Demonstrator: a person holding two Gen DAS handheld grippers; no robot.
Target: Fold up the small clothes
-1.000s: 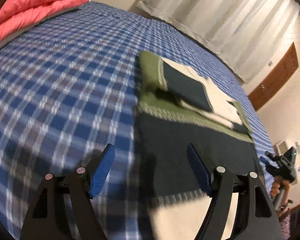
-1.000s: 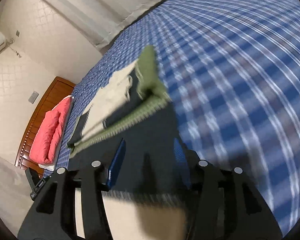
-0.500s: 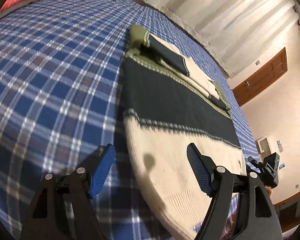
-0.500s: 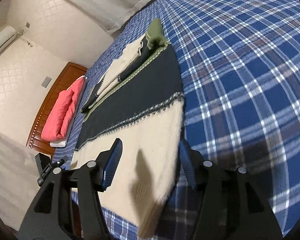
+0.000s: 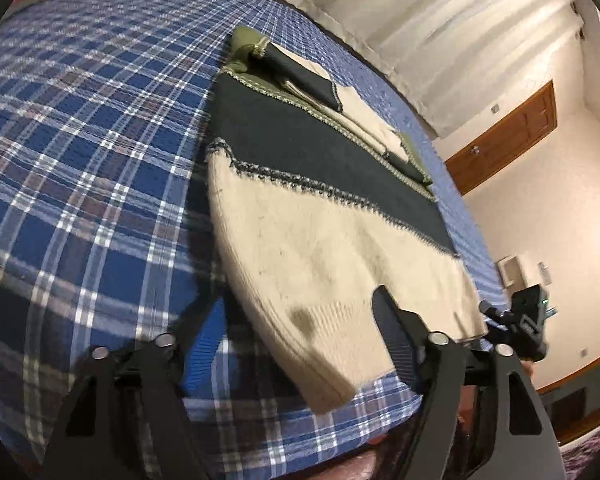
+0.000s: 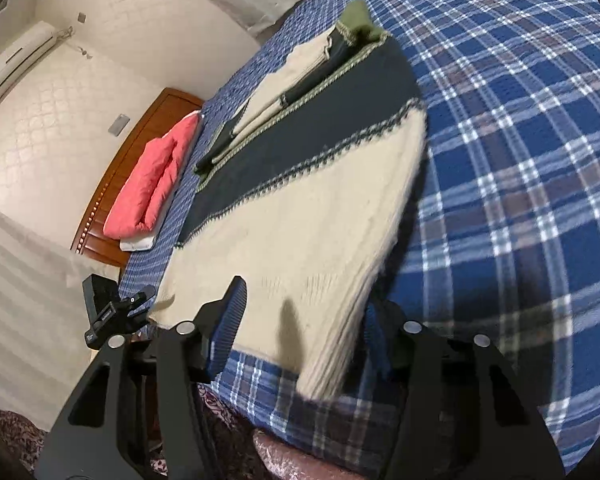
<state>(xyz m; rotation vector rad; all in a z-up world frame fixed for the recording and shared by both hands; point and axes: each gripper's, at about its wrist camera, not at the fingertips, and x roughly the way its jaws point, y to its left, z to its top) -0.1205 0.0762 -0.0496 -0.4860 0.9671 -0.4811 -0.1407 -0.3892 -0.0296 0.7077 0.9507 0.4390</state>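
Blue-and-white plaid bedspread [image 5: 100, 128], covering the bed; cream, navy and olive knitted sweater [image 5: 320, 248] flat on it, long axis from the near hem at 6 o'clock to the folded sleeves at 12 o'clock; pink quilt [image 6: 148, 184] and wooden headboard [image 6: 140, 128] clear in the right view only; wooden door [image 5: 512, 132] in the left view only; left gripper [image 5: 300, 344] and right gripper [image 6: 300, 320] half-wide, jaws closing astride the hem corners, pads not yet pressing.
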